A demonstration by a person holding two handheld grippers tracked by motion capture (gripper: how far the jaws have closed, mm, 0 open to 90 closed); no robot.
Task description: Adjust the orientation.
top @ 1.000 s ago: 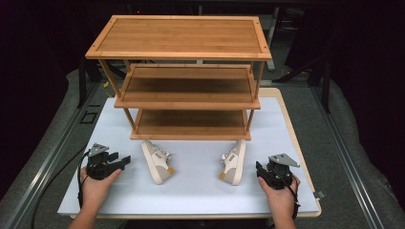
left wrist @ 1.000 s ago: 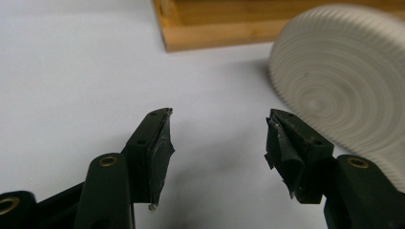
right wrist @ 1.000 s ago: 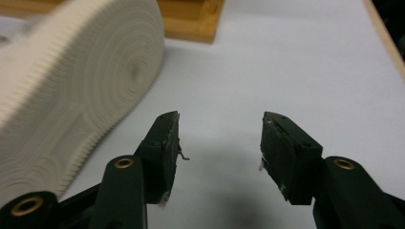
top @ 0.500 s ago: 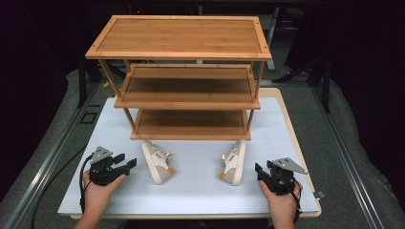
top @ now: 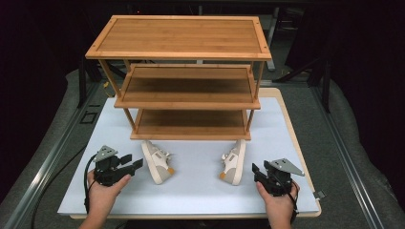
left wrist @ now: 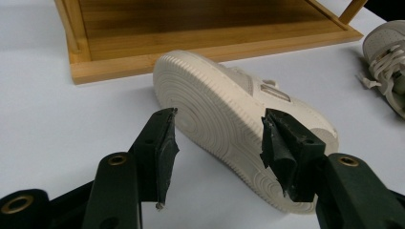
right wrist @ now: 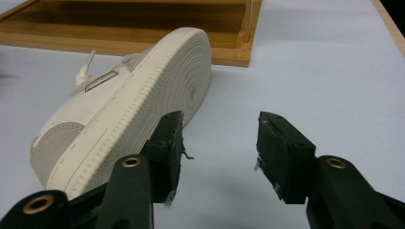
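Two cream-white canvas sneakers lie on their sides on the pale blue table mat [top: 200,191], before a three-tier bamboo shoe rack [top: 181,86]; the left gripper [left wrist: 217,143], jaws just closing yet wide and holding nothing, faces the left sneaker [top: 156,161]; the right gripper [right wrist: 219,150], gaping and holding nothing, sits just beside the right sneaker [top: 234,162].

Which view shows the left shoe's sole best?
The left gripper view: the left shoe lies on its side, its ribbed sole facing the camera, framed by the open left hand-held gripper. The high view shows it small; the right gripper view shows the right shoe.
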